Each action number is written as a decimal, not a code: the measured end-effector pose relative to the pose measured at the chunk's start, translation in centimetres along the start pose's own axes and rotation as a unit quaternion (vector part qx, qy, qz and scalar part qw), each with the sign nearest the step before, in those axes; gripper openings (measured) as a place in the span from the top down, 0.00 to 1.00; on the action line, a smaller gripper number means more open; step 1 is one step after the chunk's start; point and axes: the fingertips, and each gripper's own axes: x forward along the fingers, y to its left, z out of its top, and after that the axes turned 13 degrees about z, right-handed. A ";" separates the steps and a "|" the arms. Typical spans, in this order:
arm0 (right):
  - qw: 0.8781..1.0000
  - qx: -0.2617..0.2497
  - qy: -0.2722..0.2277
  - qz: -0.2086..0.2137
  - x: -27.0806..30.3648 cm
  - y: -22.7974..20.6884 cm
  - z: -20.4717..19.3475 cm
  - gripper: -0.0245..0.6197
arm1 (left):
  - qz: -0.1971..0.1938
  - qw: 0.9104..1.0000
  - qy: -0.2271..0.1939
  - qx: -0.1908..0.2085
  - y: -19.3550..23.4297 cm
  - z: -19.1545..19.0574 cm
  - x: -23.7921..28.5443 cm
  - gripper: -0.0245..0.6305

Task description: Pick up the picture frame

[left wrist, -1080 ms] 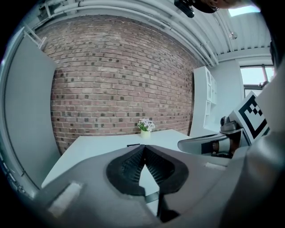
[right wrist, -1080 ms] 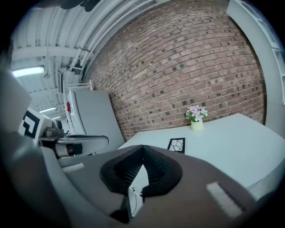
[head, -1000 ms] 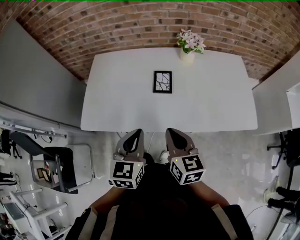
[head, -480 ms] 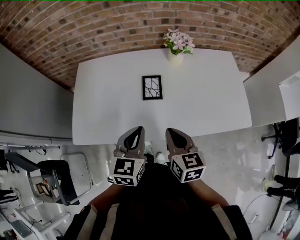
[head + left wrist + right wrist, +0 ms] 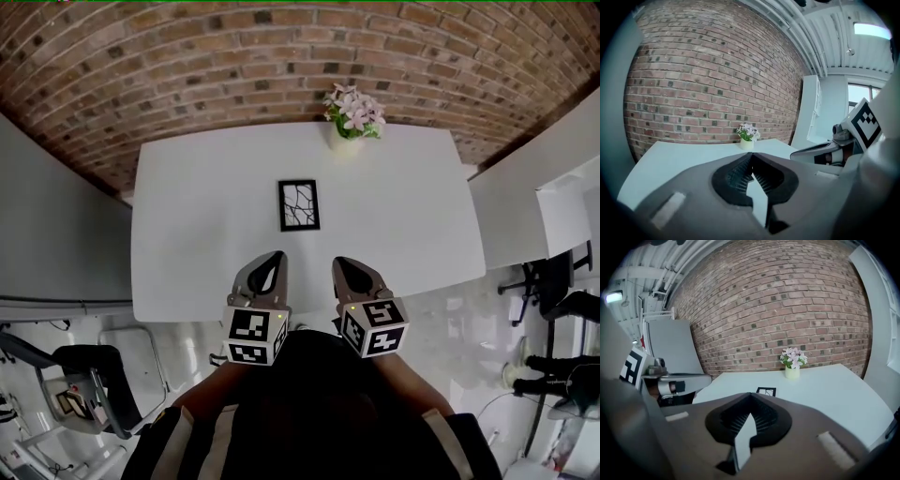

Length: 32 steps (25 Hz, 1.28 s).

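Note:
A small black picture frame (image 5: pixel 298 204) with a white crack-pattern print lies flat near the middle of the white table (image 5: pixel 187 244). The right gripper view shows the frame (image 5: pixel 766 391) just beyond that gripper's tips. My left gripper (image 5: pixel 272 258) and right gripper (image 5: pixel 339 263) hover side by side over the table's near edge, short of the frame. Both are shut with nothing between the jaws. In the left gripper view the left gripper (image 5: pixel 751 154) hides the frame.
A small vase of pink flowers (image 5: pixel 352 114) stands at the table's far edge against a brick wall (image 5: pixel 281 56). White cabinets (image 5: pixel 553 197) flank the right side, a grey panel (image 5: pixel 56 225) the left. Chairs and gear (image 5: pixel 94 394) stand on the floor at lower left.
Both grippers and the head have moved toward the table; their tips now reach over its near edge. The frame appears closer to the grippers. Jaws stayed shut.

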 end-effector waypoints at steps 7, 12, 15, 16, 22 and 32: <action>0.999 0.009 0.020 -0.025 2.9 -1.2 0.7 0.96 | -0.021 1.000 0.013 -0.009 1.4 0.2 2.0 0.96; 0.999 0.011 0.034 -0.020 4.7 -1.8 -0.2 0.96 | -0.024 0.999 0.028 -0.016 1.8 -1.0 3.8 0.96; 0.999 0.024 0.040 -0.019 5.2 -3.1 -0.8 0.96 | -0.011 0.999 0.046 -0.013 1.9 -2.5 5.0 0.96; 0.999 0.027 0.043 -0.018 5.5 -3.6 -0.8 0.96 | -0.005 0.999 0.053 -0.012 2.1 -2.9 5.6 0.96; 0.996 0.029 0.082 0.000 8.2 -6.3 -2.2 0.96 | 0.030 0.996 0.082 -0.026 2.9 -5.3 8.6 0.91; 0.986 0.039 0.157 0.026 13.3 -8.8 -5.5 0.84 | 0.036 0.988 0.140 -0.051 3.7 -9.4 14.2 0.84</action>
